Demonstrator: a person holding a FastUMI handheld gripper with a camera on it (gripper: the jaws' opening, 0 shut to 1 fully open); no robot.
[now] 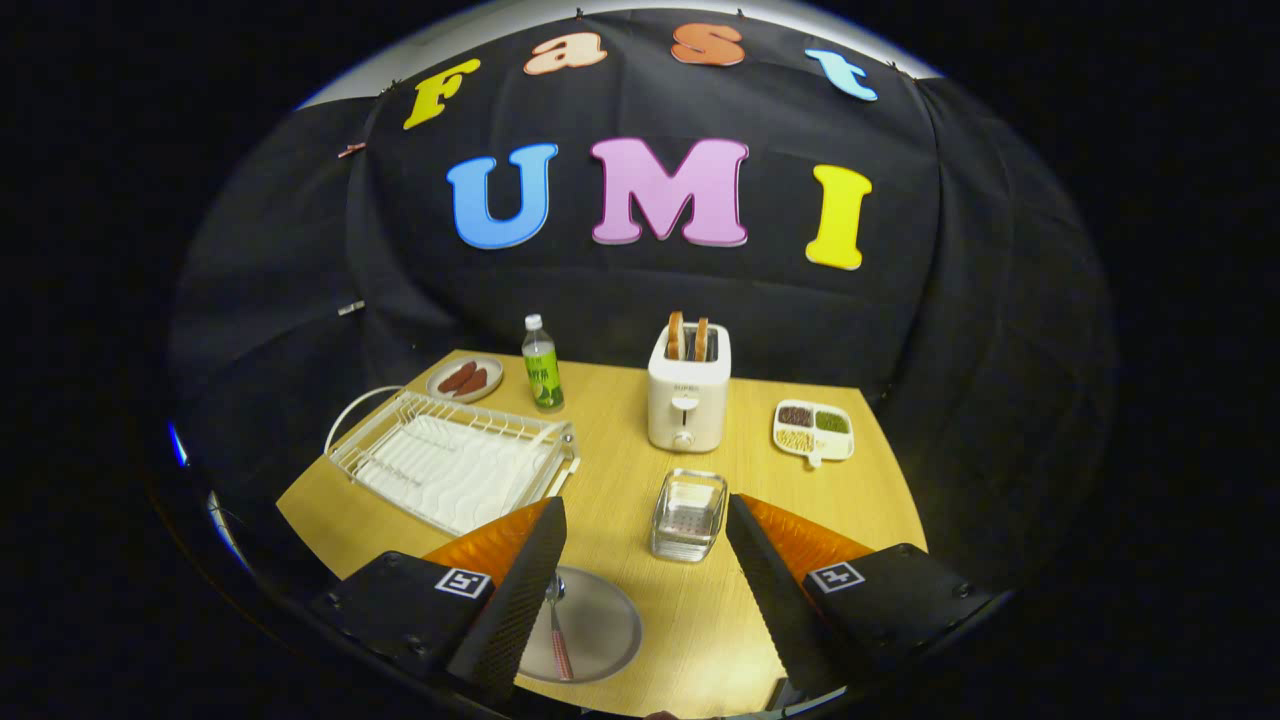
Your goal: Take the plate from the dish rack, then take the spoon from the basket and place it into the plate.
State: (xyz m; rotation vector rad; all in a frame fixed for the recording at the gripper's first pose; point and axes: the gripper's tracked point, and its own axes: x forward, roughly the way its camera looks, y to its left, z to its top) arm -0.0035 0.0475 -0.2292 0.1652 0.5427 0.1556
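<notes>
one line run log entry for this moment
gripper: open, holding nothing | spoon: lying in plate | dish rack: no plate | basket: no spoon | stage: placement appears done

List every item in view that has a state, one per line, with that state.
gripper: jaws open, holding nothing, above the table
plate: flat on the table, spoon on it
spoon: lying in the plate, partly behind one finger
dish rack: empty
basket: clear, empty, just ahead of the jaws
toaster: two slices popped up
bottle: upright, capped
small dish: holds sausages
divided tray: compartments filled
</notes>
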